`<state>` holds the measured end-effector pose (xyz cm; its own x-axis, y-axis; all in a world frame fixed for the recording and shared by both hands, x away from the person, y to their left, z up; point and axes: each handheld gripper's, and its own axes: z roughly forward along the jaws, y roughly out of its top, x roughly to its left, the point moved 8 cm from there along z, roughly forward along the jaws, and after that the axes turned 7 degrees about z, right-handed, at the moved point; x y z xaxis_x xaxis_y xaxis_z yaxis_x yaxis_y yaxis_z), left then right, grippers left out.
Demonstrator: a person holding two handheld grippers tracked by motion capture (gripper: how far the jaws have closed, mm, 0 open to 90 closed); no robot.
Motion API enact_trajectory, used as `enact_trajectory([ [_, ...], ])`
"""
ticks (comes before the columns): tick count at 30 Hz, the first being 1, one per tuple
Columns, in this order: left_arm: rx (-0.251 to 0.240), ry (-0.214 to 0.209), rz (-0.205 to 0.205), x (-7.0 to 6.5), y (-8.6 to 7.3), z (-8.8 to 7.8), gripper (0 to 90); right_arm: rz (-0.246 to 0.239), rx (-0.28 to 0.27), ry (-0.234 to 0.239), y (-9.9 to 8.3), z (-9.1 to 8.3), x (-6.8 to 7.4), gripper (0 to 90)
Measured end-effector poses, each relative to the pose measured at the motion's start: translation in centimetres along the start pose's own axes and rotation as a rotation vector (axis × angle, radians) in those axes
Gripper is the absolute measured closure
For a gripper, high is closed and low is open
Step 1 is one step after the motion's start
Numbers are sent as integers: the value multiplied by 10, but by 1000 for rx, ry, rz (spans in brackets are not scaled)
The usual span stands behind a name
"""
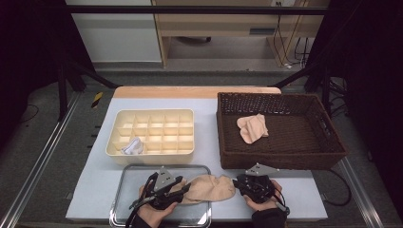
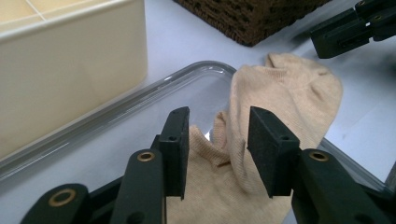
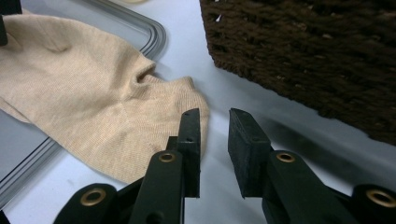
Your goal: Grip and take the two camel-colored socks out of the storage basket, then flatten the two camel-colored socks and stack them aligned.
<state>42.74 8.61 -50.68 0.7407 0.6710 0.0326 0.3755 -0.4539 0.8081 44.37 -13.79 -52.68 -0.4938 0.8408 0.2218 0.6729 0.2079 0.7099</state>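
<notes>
The left gripper's [image 2: 219, 154] fingers [image 2: 268, 149] stand partly apart with a raised fold of the beige sock [image 2: 280, 107] between them, but the pads do not press on the cloth, so nothing is held. The right gripper's [image 3: 212, 154] fingers [image 3: 245, 149] are a narrow gap apart with only bare table between them; the sock's end lies just beside its left finger, outside the gap.

The sock lies flat at the table's [image 1: 304, 190] near edge, one half in the metal tray [image 1: 128, 171] and the other draped over the tray's right rim onto the bare surface, between the two grippers.

The wicker basket [image 1: 328, 142], the largest thing here, stands close behind the right gripper. A lift or swing toward it could knock its near wall, and the weave might snag the cloth.

The cream divided box [image 1: 185, 147] sits just behind the tray. A sock carried half-folded would likely catch on its thin dividers or spread over several cells.

The tray looks light, so dragging the sock across its rim could probably shift it toward the near edge.

Smallest, the grip itself: the left gripper may close on one loose fold and let the rest unroll, while the right may close on air beside the sock.
</notes>
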Motion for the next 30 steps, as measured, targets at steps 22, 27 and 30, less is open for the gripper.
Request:
enact_trajectory([
  [22, 26, -41, -14, -2, -2, 3, 859, -27, 50, 4, 0, 2, 11, 889],
  [27, 6, -62, -26, -4, 2, -1, 859, -17, -11, 21, 7, -17, 11, 890],
  [30, 1, -69, -30, -5, 3, -3, 859, -20, -29, 24, 9, -23, 12, 890],
])
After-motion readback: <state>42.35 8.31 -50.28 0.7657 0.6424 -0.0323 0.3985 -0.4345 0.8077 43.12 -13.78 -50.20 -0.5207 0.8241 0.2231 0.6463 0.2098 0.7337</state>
